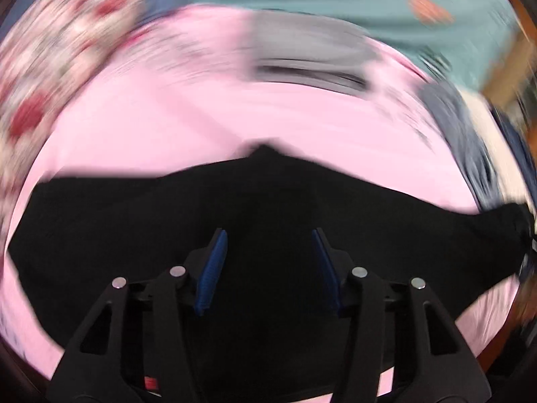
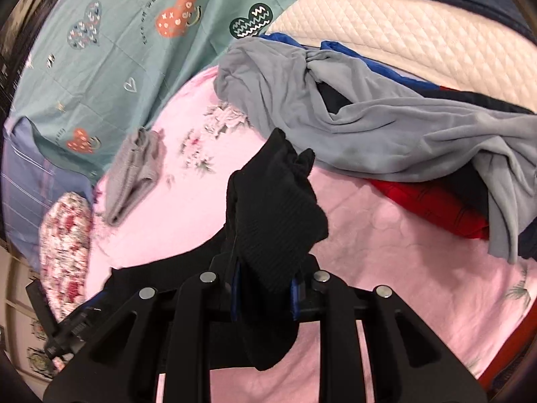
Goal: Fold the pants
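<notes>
Black pants [image 1: 201, 218] lie stretched across the pink bedsheet [image 1: 167, 127] in the blurred left wrist view. My left gripper [image 1: 268, 245] hovers over them with its blue pads [image 1: 211, 275] wide apart and nothing between them. In the right wrist view my right gripper [image 2: 263, 288] is shut on a bunched ribbed end of the black pants [image 2: 275, 208], held up above the pink sheet [image 2: 386, 252]. The rest of the pants trails down to the left. The left gripper [image 2: 77, 322] shows at the lower left edge.
A heap of grey [image 2: 369, 114], red [image 2: 433, 208] and blue clothes lies to the right. A small folded grey garment [image 2: 134, 168] lies further back. A teal heart-print blanket [image 2: 117, 50], a floral pillow [image 2: 63, 245] and a white quilted mattress [image 2: 402, 33] surround the sheet.
</notes>
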`<state>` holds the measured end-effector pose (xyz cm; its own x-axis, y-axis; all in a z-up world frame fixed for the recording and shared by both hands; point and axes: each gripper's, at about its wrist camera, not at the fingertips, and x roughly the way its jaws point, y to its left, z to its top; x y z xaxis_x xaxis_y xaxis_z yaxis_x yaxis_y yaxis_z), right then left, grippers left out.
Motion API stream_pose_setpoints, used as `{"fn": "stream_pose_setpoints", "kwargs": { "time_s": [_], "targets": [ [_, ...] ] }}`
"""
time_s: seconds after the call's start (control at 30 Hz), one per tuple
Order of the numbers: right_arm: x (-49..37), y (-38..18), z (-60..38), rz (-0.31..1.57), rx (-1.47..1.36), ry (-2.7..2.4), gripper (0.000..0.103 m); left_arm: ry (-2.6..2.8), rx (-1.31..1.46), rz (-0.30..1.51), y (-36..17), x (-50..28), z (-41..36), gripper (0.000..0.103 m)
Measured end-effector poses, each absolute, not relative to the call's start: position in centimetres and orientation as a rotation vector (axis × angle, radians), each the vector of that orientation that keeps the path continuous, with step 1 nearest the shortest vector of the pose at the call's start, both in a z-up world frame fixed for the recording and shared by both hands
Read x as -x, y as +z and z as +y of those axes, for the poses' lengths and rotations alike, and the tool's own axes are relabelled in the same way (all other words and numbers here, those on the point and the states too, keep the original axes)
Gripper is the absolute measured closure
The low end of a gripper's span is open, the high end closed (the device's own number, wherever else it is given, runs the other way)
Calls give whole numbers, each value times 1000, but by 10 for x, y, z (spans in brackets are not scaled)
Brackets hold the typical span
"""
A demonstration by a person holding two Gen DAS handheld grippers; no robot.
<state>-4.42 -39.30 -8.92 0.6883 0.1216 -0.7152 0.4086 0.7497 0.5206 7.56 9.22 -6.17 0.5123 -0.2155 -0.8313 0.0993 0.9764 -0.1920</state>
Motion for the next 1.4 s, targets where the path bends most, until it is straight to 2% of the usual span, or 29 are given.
{"fn": "stream_pose_setpoints", "kwargs": {
  "time_s": [0.07, 0.2, 0.27, 0.33, 0.6, 0.67, 0.73, 0.77, 0.87, 1.0, 1.03, 1.13, 1.27, 1.33, 1.4],
  "targets": [
    [39, -81, -379, 807, -694, -170, 81, -132, 172, 1028, -70, -74, 135, 51],
    [15, -64, -331, 817, -570, -140, 81, -141, 222, 1079, -97, -83, 173, 49],
    [-2, -62, -296, 848, -505, -111, 81, -157, 220, 1052, -104, -81, 176, 48],
    [-16, -61, -254, 879, -431, -42, 81, -193, 185, 1007, -108, -80, 175, 39],
    [-74, -100, -88, 1045, -82, 142, 81, -280, 338, 992, -111, -92, 187, 36],
    [-79, -111, -66, 1070, -38, 135, 79, -288, 352, 990, -112, -91, 188, 36],
    [-80, -117, -55, 1109, -59, 166, 65, -295, 360, 990, -112, -91, 189, 36],
    [-78, -114, -48, 1152, -105, 273, 62, -298, 363, 990, -111, -90, 189, 36],
    [-68, -84, -49, 1151, -225, 500, 61, -305, 373, 989, -111, -90, 190, 36],
    [-63, -43, -85, 974, -150, 312, 62, -316, 386, 989, -112, -90, 191, 36],
    [-68, -45, -94, 975, -143, 262, 67, -316, 386, 990, -113, -90, 191, 36],
    [-84, -73, -101, 1070, -209, 281, 78, -315, 382, 991, -112, -90, 191, 36],
    [-89, -132, -59, 1255, -144, 396, 79, -312, 377, 998, -113, -92, 189, 36],
    [-83, -128, -43, 1208, -34, 378, 78, -316, 374, 993, -112, -90, 189, 36],
    [-77, -110, -50, 1197, -39, 399, 78, -317, 399, 989, -111, -86, 192, 36]
  ]
}}
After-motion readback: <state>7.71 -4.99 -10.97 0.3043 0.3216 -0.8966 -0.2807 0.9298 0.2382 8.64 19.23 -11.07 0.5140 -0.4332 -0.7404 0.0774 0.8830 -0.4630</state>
